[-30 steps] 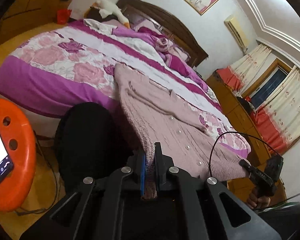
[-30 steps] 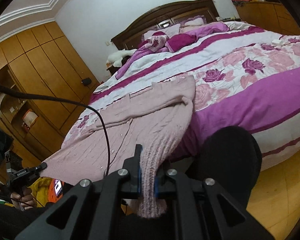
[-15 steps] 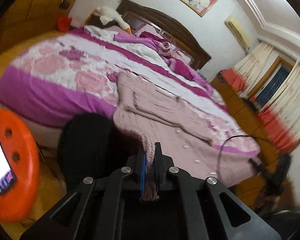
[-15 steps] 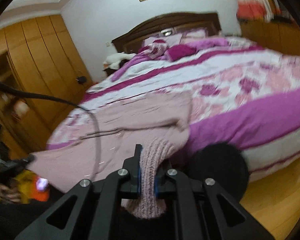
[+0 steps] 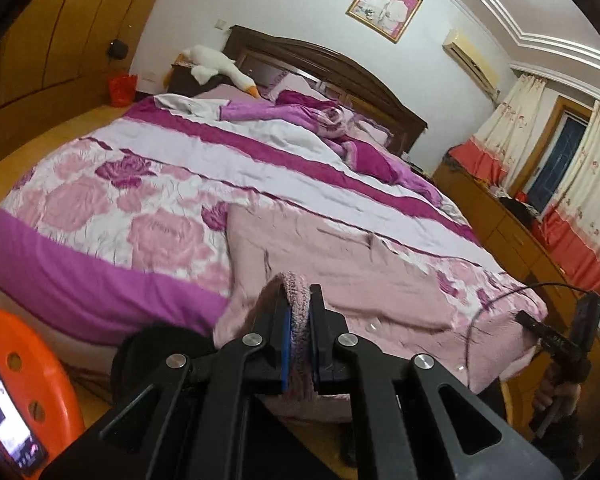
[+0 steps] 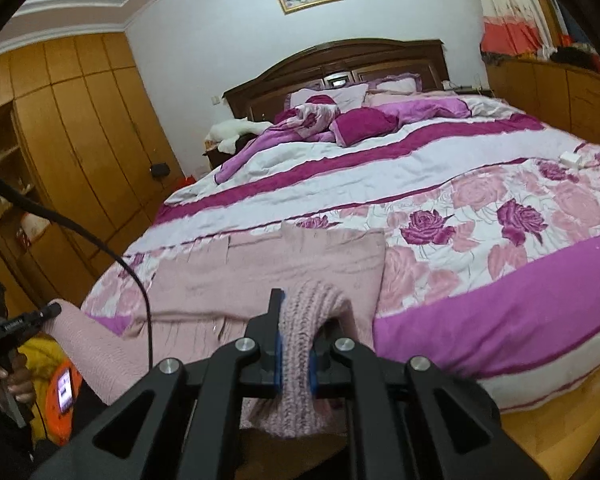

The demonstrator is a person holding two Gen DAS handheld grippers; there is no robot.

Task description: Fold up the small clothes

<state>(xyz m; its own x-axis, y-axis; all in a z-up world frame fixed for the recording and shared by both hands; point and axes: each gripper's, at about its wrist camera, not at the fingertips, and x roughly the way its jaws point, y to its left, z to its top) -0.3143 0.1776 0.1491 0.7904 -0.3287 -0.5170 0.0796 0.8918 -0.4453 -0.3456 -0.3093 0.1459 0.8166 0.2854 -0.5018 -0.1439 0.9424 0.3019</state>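
Note:
A pale pink knitted cardigan [image 5: 340,264] lies spread on the near edge of the bed, seen also in the right wrist view [image 6: 268,272]. My left gripper [image 5: 299,312] is shut on one bottom corner of its ribbed hem, lifted above the bed edge. My right gripper [image 6: 294,320] is shut on the other hem corner, which bulges up between the fingers and hangs below them. In each view the other gripper shows at the far side, holding the knit [image 5: 556,336] [image 6: 24,324].
The bed [image 6: 500,312] has a pink and purple rose quilt, with rumpled bedding and pillows [image 5: 332,120] by the wooden headboard. An orange stool [image 5: 28,376] with a phone stands at the left on the wooden floor. Wardrobes [image 6: 80,140] line one wall.
Both grippers have risen and moved forward toward the bed with the hem. The cardigan's lower part has come up off the bed's side and lies flatter on top.

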